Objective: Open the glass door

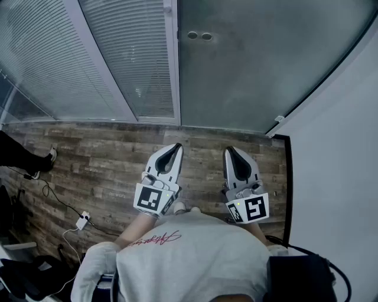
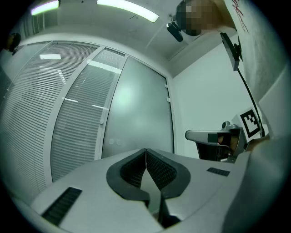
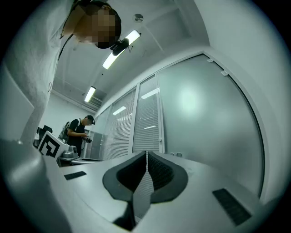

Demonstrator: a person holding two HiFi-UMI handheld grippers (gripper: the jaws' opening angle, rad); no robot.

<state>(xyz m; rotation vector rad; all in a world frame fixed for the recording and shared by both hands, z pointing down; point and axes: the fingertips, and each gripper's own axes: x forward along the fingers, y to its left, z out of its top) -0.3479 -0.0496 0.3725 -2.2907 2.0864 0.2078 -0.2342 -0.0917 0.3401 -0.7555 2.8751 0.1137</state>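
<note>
Cool, dimmish indoor light w/ grey-green cast. Source: ceiling strip lights (image 2: 127,10) above the glass door (image 2: 138,113), blown out white in both gripper views. Soft glare patch on door's frosted pane; bright streaks on blinds (image 2: 41,118) left of door. Head view darker, floor (image 1: 106,159) below door softly shadowed. Strong fisheye: door frame bows, gripper views' corners black.

Frosted glass door (image 1: 254,65), closed, upright, beside the slatted blind panels (image 1: 133,59).
</note>
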